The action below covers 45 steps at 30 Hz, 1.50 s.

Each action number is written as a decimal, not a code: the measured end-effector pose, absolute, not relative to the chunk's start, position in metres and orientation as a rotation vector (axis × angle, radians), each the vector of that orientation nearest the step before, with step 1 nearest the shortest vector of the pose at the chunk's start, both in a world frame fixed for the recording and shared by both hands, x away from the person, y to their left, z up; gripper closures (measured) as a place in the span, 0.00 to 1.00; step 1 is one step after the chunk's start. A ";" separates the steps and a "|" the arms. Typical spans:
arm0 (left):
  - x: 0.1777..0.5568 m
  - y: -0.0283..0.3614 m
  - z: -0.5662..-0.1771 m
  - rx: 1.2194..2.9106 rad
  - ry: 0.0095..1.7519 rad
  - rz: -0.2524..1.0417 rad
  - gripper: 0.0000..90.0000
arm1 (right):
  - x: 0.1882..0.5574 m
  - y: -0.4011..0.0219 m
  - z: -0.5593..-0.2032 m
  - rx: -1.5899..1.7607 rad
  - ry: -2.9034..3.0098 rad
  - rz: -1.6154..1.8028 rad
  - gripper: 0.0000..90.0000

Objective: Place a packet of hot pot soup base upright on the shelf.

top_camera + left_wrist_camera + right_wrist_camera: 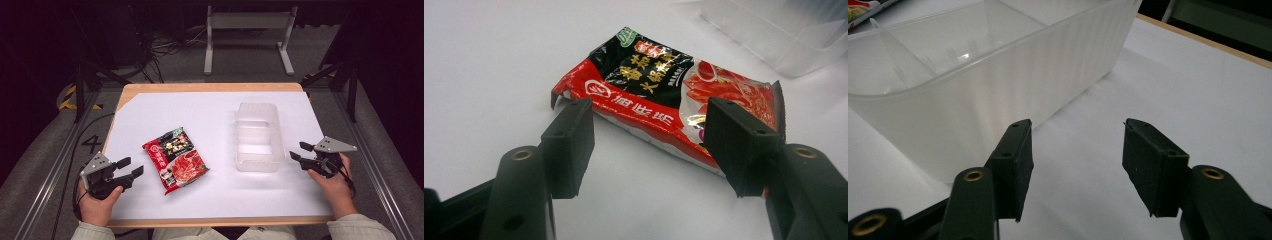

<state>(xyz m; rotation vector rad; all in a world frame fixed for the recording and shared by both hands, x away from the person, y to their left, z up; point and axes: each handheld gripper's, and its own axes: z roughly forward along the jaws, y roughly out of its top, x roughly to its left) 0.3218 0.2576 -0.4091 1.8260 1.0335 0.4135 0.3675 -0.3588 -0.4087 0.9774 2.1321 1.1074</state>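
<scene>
Two grippers apart (both open), sauce packet (pixel 176 159), clear bin (pixel 257 136)

A red-and-black sauce packet (pixel 175 159) is lying between the left gripper (pixel 129 167) and a clear plastic bin (pixel 257 137), the right gripper (pixel 301 151) waiting beside.

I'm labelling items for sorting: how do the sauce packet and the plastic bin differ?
The packet is flat and opaque, printed in red and black; the bin is a tall-walled, translucent, colourless box. The packet lies askew on the table, while the bin sits square to its edges. The packet is sealed; the bin is open-topped, with a divider inside. The packet lies before the left gripper, the bin beside the right gripper. Both rest untouched on the table.
</scene>
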 end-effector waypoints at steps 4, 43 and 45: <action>0.325 0.256 -0.405 1.804 1.030 0.438 0.38 | 0.365 -0.358 -0.409 0.975 2.135 1.100 0.50; 0.418 0.250 -0.404 1.716 1.190 0.327 0.17 | 0.361 -0.361 -0.412 1.000 2.135 1.081 0.49; 0.422 0.249 -0.407 1.721 1.212 0.329 0.17 | 0.361 -0.361 -0.412 0.995 2.141 1.079 0.49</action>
